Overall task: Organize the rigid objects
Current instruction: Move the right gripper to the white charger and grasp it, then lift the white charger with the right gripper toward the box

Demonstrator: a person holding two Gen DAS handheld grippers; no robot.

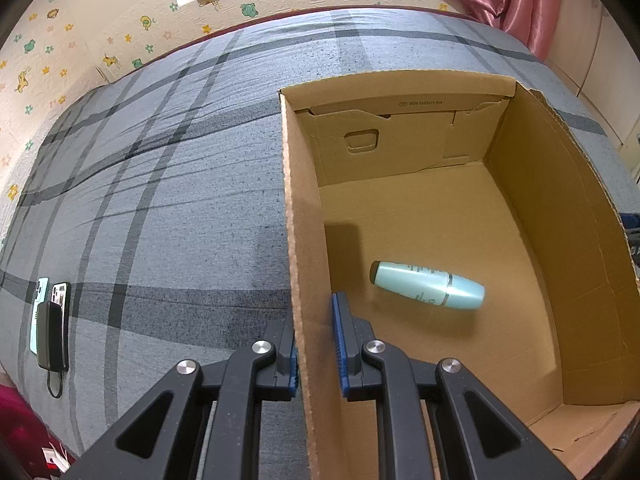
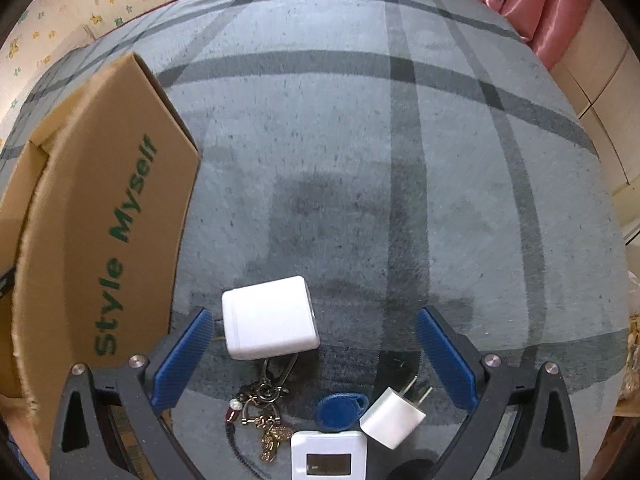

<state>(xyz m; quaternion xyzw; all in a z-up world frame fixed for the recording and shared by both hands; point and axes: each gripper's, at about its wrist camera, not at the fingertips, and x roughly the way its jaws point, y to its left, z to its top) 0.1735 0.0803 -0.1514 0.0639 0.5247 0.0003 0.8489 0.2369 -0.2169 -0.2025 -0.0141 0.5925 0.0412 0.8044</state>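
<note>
While the left tool (image 1: 316, 344) pinches the cardboard box (image 1: 580, 248) wall at lower centre of its view, seemingly steadying it, a mint bottle (image 1: 428, 285) lies inside to the right. Spread wide, the right tool (image 2: 312, 354) frames a white charger block (image 2: 269, 318), keys (image 2: 264, 412), blue fob (image 2: 340, 410) and plug adapter (image 2: 394, 416), probably next. Everything rests on a grey plaid bed (image 2: 400, 160) against nursery-print wallpaper (image 1: 60, 52).
</note>
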